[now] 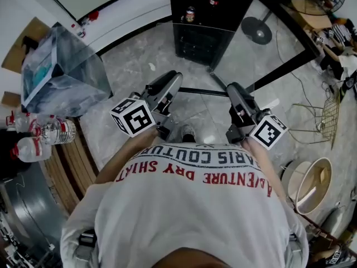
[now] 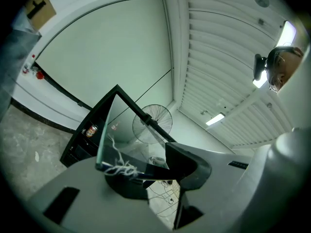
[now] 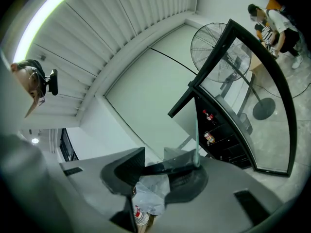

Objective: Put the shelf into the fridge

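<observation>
The left gripper (image 1: 174, 77) pinched the left edge of the glass shelf (image 1: 203, 91). The shelf lay level, its long axis running nine to three o'clock. The right gripper (image 1: 233, 88) pinched its right edge. The open fridge (image 1: 201, 32) stood at twelve o'clock, seemingly equally near both hands.
</observation>
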Action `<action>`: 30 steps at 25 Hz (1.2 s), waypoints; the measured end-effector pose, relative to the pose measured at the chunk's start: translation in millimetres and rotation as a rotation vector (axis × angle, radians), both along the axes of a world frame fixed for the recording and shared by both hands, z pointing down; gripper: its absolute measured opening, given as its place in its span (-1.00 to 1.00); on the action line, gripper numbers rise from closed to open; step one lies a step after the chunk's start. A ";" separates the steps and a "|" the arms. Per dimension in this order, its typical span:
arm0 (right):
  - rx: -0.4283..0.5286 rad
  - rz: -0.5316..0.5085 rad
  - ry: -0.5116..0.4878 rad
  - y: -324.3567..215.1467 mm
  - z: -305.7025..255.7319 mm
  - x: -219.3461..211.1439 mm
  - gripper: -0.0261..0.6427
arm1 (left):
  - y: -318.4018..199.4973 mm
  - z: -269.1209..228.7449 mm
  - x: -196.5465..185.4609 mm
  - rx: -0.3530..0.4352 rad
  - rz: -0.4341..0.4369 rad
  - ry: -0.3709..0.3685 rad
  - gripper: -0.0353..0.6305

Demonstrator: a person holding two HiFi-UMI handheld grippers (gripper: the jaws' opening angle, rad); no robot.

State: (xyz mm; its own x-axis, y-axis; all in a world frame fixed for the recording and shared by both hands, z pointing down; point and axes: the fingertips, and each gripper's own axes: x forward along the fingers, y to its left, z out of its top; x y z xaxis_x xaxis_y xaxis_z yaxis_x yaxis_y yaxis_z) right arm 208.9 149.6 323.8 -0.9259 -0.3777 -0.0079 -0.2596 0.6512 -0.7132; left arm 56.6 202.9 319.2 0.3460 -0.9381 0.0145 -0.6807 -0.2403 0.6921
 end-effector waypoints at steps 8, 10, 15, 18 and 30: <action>-0.010 -0.001 -0.009 -71.6 8.7 -15.5 -0.56 | -72.4 5.3 -16.3 -0.015 -0.001 -0.013 -0.53; -0.005 -0.007 -0.012 -83.3 8.9 -17.0 -0.56 | -84.9 5.9 -16.9 -0.020 0.000 -0.020 -0.52; -0.003 -0.016 -0.025 -100.8 8.5 -21.3 -0.56 | -100.7 6.2 -19.7 -0.024 -0.008 -0.034 -0.52; -0.004 -0.012 -0.029 -107.2 8.7 -26.5 -0.56 | -107.4 6.3 -25.3 -0.022 -0.008 -0.037 -0.52; -0.031 0.040 -0.012 -139.9 20.9 -58.6 -0.56 | -146.5 14.5 -62.2 -0.016 0.029 -0.039 -0.51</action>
